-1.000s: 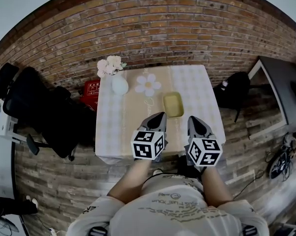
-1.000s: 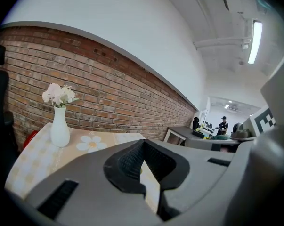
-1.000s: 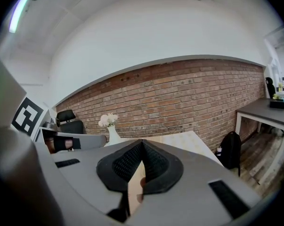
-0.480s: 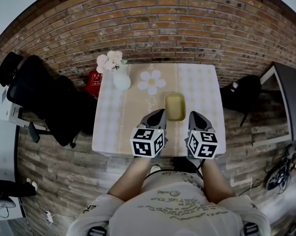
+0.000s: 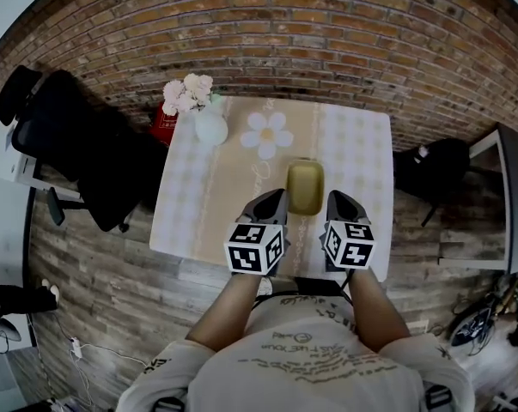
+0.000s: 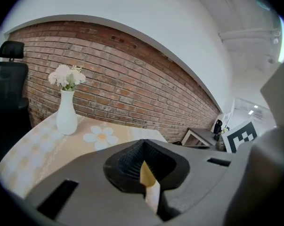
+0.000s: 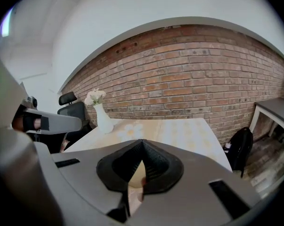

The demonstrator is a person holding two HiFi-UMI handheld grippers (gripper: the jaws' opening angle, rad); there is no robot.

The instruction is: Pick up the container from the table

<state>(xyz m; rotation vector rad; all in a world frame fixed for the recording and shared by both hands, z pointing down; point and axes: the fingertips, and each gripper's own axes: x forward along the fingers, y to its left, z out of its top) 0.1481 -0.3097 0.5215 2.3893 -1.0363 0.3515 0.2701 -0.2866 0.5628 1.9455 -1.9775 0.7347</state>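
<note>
An olive-yellow, rounded rectangular container [image 5: 305, 187] lies on the checked tablecloth of the table [image 5: 183, 204], a little right of the middle. My left gripper [image 5: 278, 197] hovers just left of the container's near end, my right gripper [image 5: 336, 197] just right of it; neither touches it. Both point away from me over the table's near edge. In the left gripper view the left gripper [image 6: 142, 142] has its jaws meeting at the tip with nothing held. In the right gripper view the right gripper [image 7: 142, 141] is likewise shut and empty. Neither gripper view shows the container clearly.
A white vase [image 5: 210, 127] with pale flowers stands at the far left corner, a daisy-shaped mat [image 5: 268, 134] beside it. A black office chair [image 5: 78, 144] and a red box [image 5: 162, 125] are left of the table, a black backpack [image 5: 439, 166] right. A brick wall runs behind.
Both grippers have moved forward and lower, from the table's near edge to either side of the container's near end. The container has not moved.
</note>
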